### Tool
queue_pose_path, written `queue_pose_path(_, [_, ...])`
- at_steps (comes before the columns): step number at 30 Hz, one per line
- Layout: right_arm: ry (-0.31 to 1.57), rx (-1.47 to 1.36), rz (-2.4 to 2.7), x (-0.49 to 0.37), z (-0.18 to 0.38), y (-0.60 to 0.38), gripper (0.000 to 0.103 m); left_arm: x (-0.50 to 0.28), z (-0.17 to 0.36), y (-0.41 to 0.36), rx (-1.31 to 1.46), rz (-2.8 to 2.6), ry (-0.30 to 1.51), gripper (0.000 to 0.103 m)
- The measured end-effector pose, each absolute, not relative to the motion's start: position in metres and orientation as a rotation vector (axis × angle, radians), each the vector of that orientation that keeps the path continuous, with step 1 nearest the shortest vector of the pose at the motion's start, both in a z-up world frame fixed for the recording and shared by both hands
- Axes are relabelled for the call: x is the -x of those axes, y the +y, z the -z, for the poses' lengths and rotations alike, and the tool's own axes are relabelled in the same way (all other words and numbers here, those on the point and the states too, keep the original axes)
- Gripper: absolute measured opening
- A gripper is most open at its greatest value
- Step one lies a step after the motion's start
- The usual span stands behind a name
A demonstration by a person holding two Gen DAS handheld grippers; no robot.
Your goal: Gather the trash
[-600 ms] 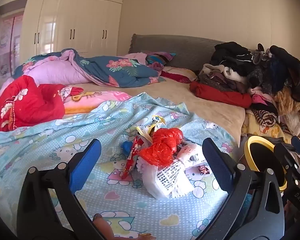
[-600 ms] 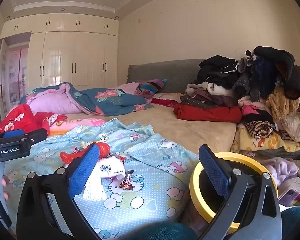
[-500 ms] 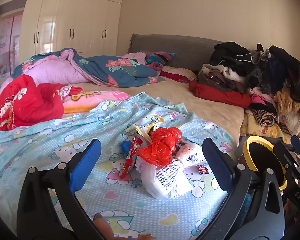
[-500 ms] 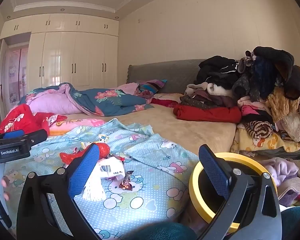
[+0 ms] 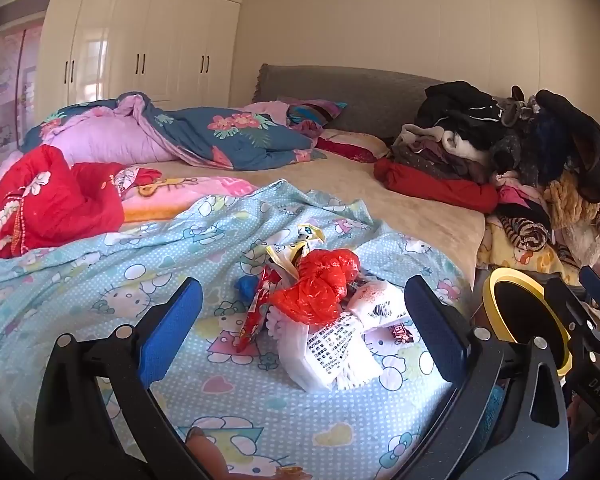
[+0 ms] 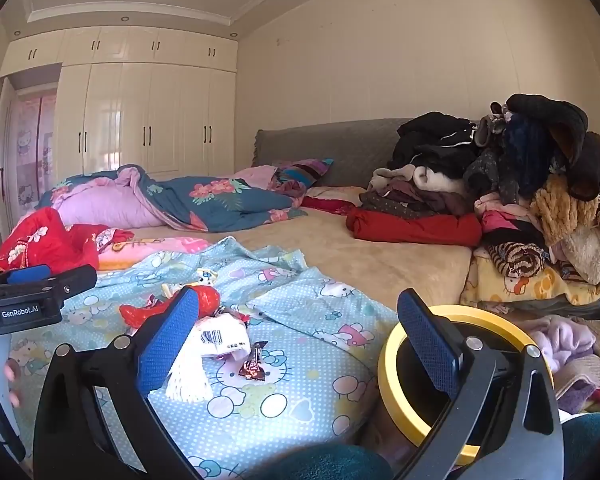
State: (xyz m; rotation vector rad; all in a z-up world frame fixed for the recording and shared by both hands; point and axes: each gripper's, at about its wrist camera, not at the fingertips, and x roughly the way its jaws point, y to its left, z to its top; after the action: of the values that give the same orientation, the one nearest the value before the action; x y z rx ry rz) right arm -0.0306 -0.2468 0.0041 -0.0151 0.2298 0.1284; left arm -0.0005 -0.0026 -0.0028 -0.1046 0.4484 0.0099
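Observation:
A small heap of trash lies on the light blue Hello Kitty sheet (image 5: 80,280): a crumpled red plastic bag (image 5: 320,284), white printed wrappers (image 5: 332,348), a long red wrapper (image 5: 256,312), yellow wrappers (image 5: 296,244) and a small dark candy wrapper (image 5: 400,332). My left gripper (image 5: 300,328) is open and empty, its blue pads either side of the heap and short of it. My right gripper (image 6: 296,332) is open and empty, over the bed's corner. In its view the white wrapper (image 6: 220,336), candy wrapper (image 6: 252,366) and red bag (image 6: 208,298) lie left of centre. A yellow-rimmed black bin (image 6: 420,384) stands beside the bed.
The bin also shows in the left wrist view (image 5: 528,316). A tall pile of clothes (image 5: 520,160) fills the right side of the bed. Quilts (image 5: 180,136) and a red blanket (image 5: 48,200) lie at the left. White wardrobes (image 6: 140,120) stand behind.
The left wrist view has shifted very slightly; the heap sits a touch lower left in it. The right gripper has not visibly moved. Both stay open.

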Motion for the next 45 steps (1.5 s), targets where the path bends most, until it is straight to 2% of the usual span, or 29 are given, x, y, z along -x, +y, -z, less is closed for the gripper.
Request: queue_pose_path(45, [0.213, 0.01, -0.121, 0.0323, -0.0112, -0.2442, 0.097, 0.0001, -0.0055, -0.0103, 0.111, 0.008, 0.434, 0.093])
